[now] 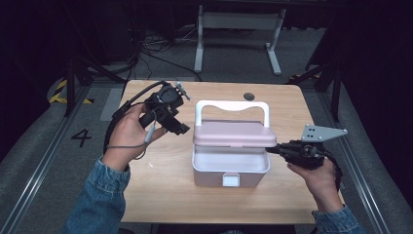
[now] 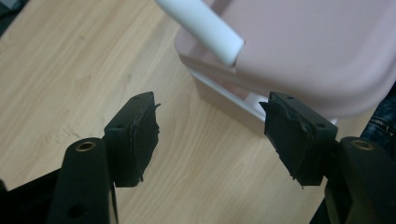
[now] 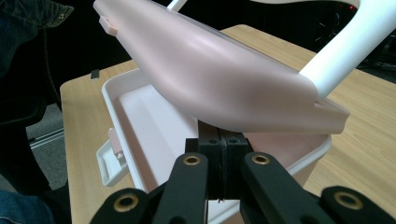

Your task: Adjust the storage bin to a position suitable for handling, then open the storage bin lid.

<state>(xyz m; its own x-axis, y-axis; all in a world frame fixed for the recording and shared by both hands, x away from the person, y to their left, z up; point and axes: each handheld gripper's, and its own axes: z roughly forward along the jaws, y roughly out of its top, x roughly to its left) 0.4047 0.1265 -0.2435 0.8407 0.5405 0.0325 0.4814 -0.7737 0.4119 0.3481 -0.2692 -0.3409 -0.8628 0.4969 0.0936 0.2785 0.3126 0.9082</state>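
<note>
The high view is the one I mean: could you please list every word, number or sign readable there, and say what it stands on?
"4": a black numeral on the grey floor left of the table.
The pink box and its lid bear no readable text.

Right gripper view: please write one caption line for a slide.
Closed jaws of the right gripper prop the pink lid above the open box.
</note>
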